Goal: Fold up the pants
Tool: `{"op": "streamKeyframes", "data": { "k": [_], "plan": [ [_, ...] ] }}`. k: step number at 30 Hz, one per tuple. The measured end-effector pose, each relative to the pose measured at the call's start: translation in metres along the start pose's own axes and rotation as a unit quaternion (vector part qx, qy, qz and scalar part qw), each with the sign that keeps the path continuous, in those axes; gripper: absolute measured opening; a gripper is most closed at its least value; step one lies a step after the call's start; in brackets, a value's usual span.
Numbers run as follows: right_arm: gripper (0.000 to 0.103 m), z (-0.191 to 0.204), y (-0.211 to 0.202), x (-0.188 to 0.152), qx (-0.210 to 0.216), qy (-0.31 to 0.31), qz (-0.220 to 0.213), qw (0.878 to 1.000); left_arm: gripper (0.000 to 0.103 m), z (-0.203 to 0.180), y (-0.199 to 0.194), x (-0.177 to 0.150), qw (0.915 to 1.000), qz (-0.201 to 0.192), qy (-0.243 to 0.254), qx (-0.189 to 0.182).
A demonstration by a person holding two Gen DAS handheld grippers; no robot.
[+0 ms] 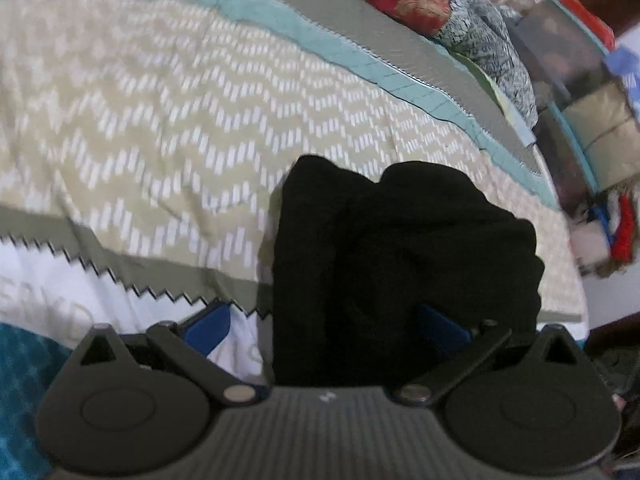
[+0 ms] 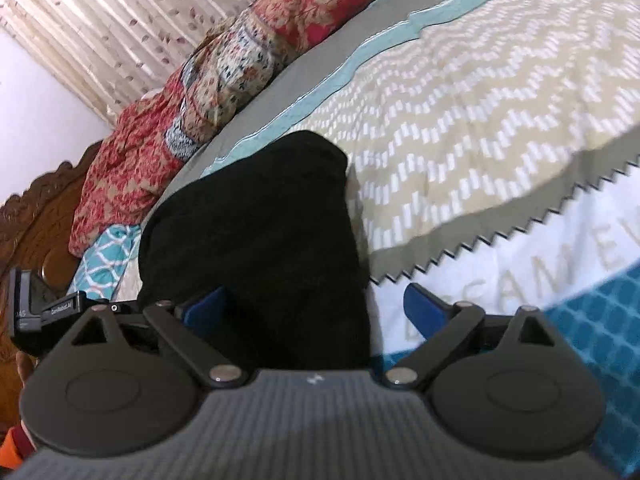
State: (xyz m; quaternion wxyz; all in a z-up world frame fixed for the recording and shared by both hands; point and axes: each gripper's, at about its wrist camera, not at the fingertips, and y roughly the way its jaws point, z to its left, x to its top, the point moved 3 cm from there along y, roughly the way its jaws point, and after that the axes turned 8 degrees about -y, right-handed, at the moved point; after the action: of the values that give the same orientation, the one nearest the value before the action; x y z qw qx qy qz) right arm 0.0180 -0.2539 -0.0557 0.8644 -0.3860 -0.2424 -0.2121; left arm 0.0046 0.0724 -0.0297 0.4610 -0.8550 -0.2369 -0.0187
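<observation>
A home bedroom: ahead of the tongs spreads a bed under a zigzag-patterned bedspread (image 2: 460, 120). Beyond it floral pillows (image 2: 168, 148) line the far edge against a carved wooden headboard (image 2: 36, 220), with a leaf-print curtain (image 2: 100, 20) behind.

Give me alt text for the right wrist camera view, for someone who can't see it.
Black pants lie bunched on a bed between the wide-open blue fingers of the right gripper. They rest on a beige zigzag bedspread, with red floral pillows and a curtain behind.
</observation>
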Motion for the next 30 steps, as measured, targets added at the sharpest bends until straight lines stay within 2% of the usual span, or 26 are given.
{"op": "streamKeyframes", "data": {
  "k": [4, 6, 7, 8, 10, 12, 14, 16, 19, 22, 25, 30],
  "plan": [
    [0.103, 0.006, 0.014, 0.004, 0.025, -0.013, 0.001, 1.000, 0.103, 0.010, 0.008, 0.002, 0.9991, -0.006, -0.030, -0.029],
    [0.101, 0.007, 0.023, 0.007, 0.059, 0.002, 0.015, 0.998, 0.101, 0.000, 0.011, 0.002, 0.9996, -0.016, -0.008, -0.020],
    [0.084, 0.010, 0.027, 0.009, 0.084, 0.013, 0.019, 0.996, 0.080, -0.006, 0.012, 0.002, 0.9996, -0.022, 0.002, -0.018],
    [0.058, 0.013, 0.027, 0.011, 0.106, 0.021, 0.018, 0.994, 0.072, -0.012, 0.012, 0.002, 0.9993, -0.024, 0.004, -0.029],
    [0.033, 0.025, 0.020, 0.017, 0.126, 0.011, 0.005, 0.992, 0.063, -0.018, 0.007, 0.006, 0.9988, -0.030, -0.005, -0.038],
    [0.025, 0.041, 0.014, 0.025, 0.117, -0.025, -0.005, 0.993, 0.057, -0.023, -0.001, 0.010, 0.9974, -0.036, -0.016, -0.060],
    [0.022, 0.056, 0.007, 0.035, 0.121, -0.060, -0.019, 0.991, 0.056, -0.031, -0.012, 0.016, 0.9952, -0.043, -0.021, -0.086],
    [0.022, 0.070, 0.004, 0.051, 0.126, -0.092, -0.040, 0.987, 0.055, -0.042, -0.021, 0.029, 0.9938, -0.063, -0.009, -0.092],
    [0.022, 0.083, 0.010, 0.088, 0.140, -0.128, -0.075, 0.979, 0.055, -0.061, -0.041, 0.064, 0.9881, -0.113, 0.014, -0.104],
    [0.022, 0.089, 0.031, 0.129, 0.135, -0.166, -0.104, 0.971, 0.055, -0.078, -0.047, 0.105, 0.9830, -0.152, 0.032, -0.098],
    [0.022, 0.084, 0.063, 0.166, 0.112, -0.197, -0.115, 0.967, 0.055, -0.094, -0.031, 0.146, 0.9802, -0.178, 0.051, -0.070],
    [0.022, 0.057, 0.117, 0.210, 0.069, -0.198, -0.118, 0.971, 0.055, -0.101, 0.022, 0.199, 0.9811, -0.182, 0.037, -0.055]
  ]
}}
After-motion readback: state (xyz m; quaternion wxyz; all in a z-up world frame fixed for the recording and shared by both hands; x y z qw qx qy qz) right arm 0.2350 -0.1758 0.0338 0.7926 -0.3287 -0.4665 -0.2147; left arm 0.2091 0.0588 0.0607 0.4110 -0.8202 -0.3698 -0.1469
